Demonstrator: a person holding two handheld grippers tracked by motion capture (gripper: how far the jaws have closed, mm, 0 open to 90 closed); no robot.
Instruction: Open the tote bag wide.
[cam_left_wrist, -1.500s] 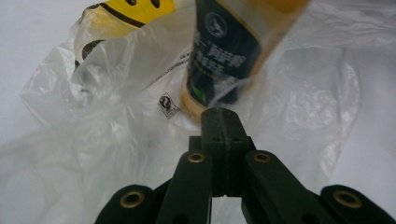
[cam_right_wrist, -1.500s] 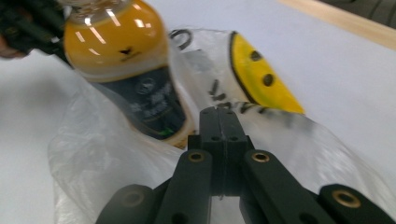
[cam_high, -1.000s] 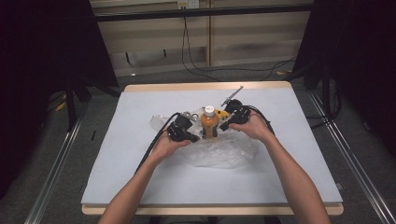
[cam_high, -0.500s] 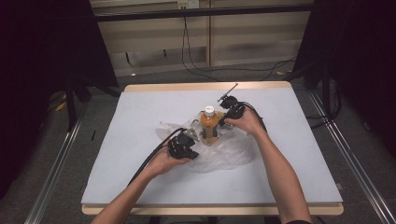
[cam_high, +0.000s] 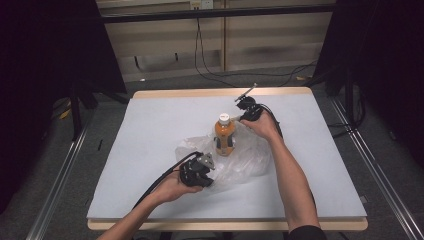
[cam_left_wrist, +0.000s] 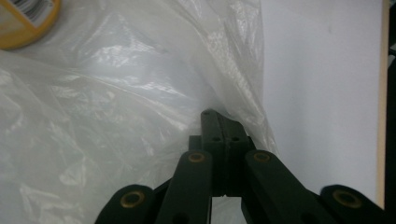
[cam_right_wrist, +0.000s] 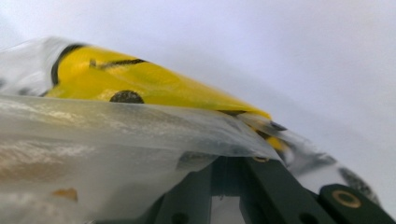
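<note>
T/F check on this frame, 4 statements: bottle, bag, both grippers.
1. The orange bottle stands upright. True.
2. The left gripper has its jaws shut on the clear plastic bag. True.
3. The bottle's cap is off. False: a white cap sits on it.
4. The right gripper rests at the table's near edge. False: it is beyond the bottle, toward the far side, shut on the bag's film.

Table (cam_high: 150, 130) evenly lit, surroundings dark; right gripper view blurred
</note>
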